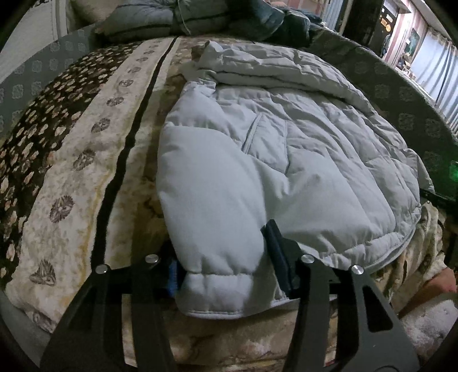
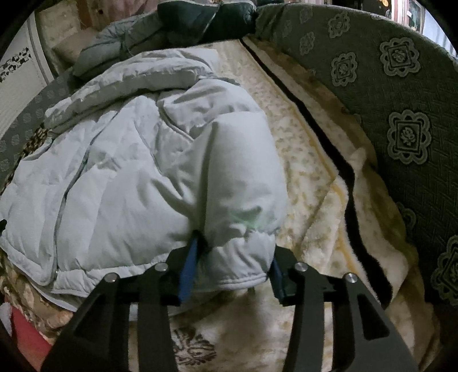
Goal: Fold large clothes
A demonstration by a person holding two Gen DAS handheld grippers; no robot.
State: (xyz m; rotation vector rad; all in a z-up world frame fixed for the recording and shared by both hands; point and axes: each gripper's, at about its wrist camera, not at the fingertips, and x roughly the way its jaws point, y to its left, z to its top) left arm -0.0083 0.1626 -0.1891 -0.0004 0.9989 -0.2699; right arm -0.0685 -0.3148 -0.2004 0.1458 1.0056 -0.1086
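A bed (image 1: 71,177) covered by a cream and brown floral blanket (image 2: 309,183) carries the pale grey padded jacket (image 1: 300,137), which lies spread across the middle with both sleeves folded inward. Darker folded garments (image 1: 177,17) sit at the far end. The left gripper (image 1: 226,271) has its jaws closed on the left sleeve cuff (image 1: 217,289). The right gripper (image 2: 232,274) straddles the other cuff (image 2: 240,266); whether its jaws press it I cannot tell. No readable writing shows.

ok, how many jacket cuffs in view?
2. One cuff sits between the left gripper's jaws; the other cuff sits between the right gripper's jaws.
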